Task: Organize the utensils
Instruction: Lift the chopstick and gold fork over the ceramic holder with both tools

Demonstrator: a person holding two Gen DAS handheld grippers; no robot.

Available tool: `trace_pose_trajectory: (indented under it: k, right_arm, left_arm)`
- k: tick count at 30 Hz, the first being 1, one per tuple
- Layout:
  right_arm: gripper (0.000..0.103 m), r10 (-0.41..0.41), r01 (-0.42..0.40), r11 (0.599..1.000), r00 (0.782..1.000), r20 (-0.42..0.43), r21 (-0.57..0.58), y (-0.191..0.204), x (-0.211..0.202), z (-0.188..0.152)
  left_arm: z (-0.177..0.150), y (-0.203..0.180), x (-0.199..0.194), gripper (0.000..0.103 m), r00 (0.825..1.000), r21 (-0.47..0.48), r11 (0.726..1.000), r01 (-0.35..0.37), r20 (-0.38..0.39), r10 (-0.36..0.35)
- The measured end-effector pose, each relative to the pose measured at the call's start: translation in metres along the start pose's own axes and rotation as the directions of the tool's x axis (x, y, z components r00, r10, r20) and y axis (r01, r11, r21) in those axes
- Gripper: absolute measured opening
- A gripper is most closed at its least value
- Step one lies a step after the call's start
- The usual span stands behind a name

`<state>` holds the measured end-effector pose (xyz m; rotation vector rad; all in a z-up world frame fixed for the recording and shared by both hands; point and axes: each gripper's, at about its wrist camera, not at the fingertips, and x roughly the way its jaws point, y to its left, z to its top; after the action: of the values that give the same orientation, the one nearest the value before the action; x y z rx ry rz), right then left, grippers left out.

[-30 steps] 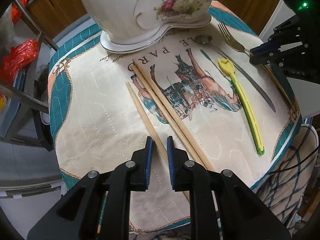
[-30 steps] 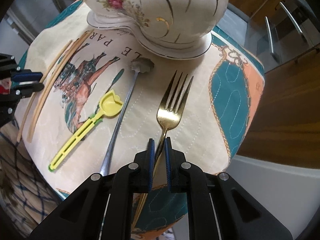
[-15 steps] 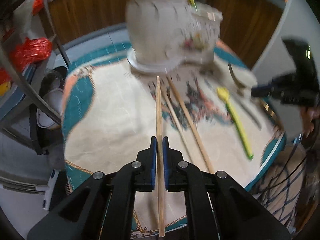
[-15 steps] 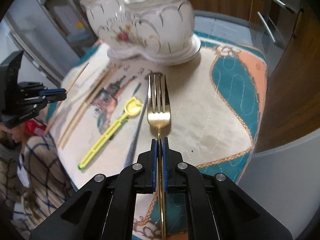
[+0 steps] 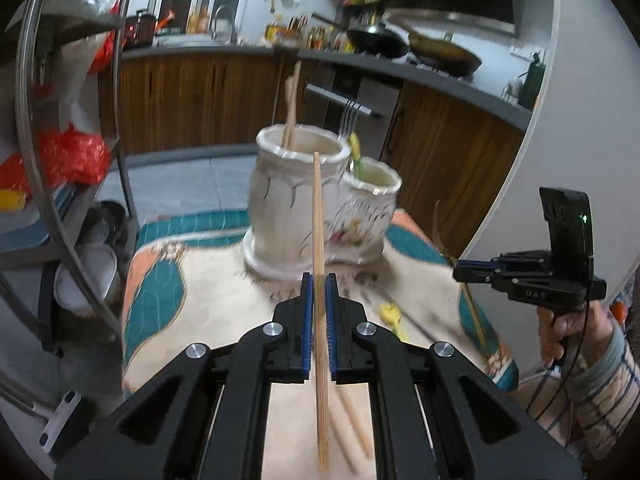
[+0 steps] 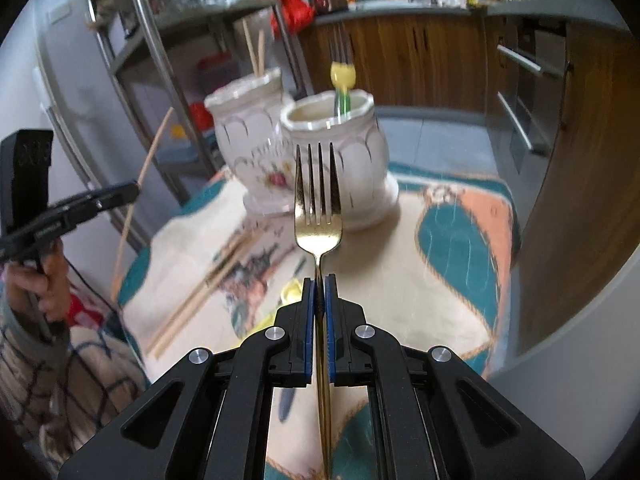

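The left claw [image 5: 319, 284] is clamped on a single wooden chopstick [image 5: 318, 216]. The chopstick runs lengthwise between the blue pads: its forward end projects ahead of the fingertips toward the ceramic holder [image 5: 296, 204], and its rear end extends back beneath the claw body. The chopstick is clear of the worktop [image 5: 208, 300].

The right claw [image 6: 319, 282] is clamped on the handle of a gold fork [image 6: 318, 204]. The tines project upright ahead of the fingertips, in line with the smaller compartment [image 6: 332, 160] of the holder. The handle passes back between the pads and out below the claw.

The holder is a white, two-compartment ceramic vessel standing at the far side of the worktop. The taller compartment contains chopsticks; the smaller one contains a yellow utensil and a fork.

On the quilted cloth below, two chopsticks [image 6: 208, 280] lie side by side. A yellow utensil [image 5: 390, 314] lies near them, partly hidden.
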<state>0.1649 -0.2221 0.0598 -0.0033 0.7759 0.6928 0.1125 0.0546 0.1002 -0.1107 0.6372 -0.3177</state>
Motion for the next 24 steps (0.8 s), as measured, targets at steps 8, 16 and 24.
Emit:
trace_pose_trajectory:
  k: [8,16,24]
  right_arm:
    - [0.006,0.029,-0.023,0.999,0.982,0.187,-0.032,0.008,-0.019,0.027]
    - [0.006,0.113,-0.093,0.993,0.926,0.359,-0.072,0.011,-0.042,0.082]
    - [0.006,0.125,-0.062,0.986,0.889,0.44,-0.154,0.019,-0.049,0.131]
  left_arm:
    - [0.035,-0.013,-0.005,0.006,0.977,0.034,0.999,-0.036,0.21,0.028]
    - [0.09,-0.002,0.003,0.006,0.923,0.002,1.0,-0.006,0.384,0.004]
    - [0.127,0.019,0.011,0.006,0.853,-0.091,0.995,0.038,0.522,0.015]
